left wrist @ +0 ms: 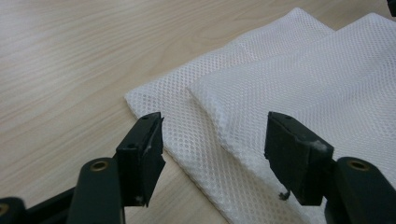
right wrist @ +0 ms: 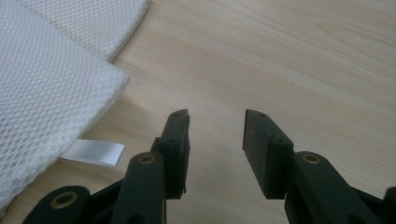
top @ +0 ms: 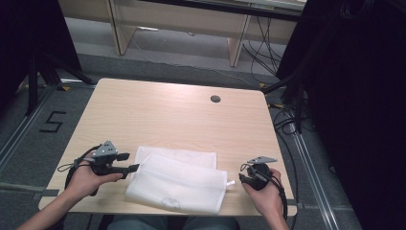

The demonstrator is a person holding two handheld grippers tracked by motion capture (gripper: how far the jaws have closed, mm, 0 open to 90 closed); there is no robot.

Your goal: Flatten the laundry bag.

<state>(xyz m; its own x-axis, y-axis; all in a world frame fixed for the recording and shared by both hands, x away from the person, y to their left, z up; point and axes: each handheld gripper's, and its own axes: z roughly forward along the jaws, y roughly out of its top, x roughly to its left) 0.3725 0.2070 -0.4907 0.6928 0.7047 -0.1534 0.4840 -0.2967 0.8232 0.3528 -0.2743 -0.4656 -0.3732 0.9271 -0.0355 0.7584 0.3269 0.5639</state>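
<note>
i see a pale wood table [top: 158, 110] on grey floor, with dark curtains at both sides. two white mesh bags [top: 178, 184] lie stacked near the front edge, between my hands. the left gripper [left wrist: 215, 149] hangs over the bags' left corner, jaws apart, gripping nothing. the right gripper [right wrist: 217, 144] sits just off the bags' right edge, jaws apart over bare wood. its view catches a white ribbon tab [right wrist: 93, 153] at the bag's corner. the far half of the table is open.
</note>
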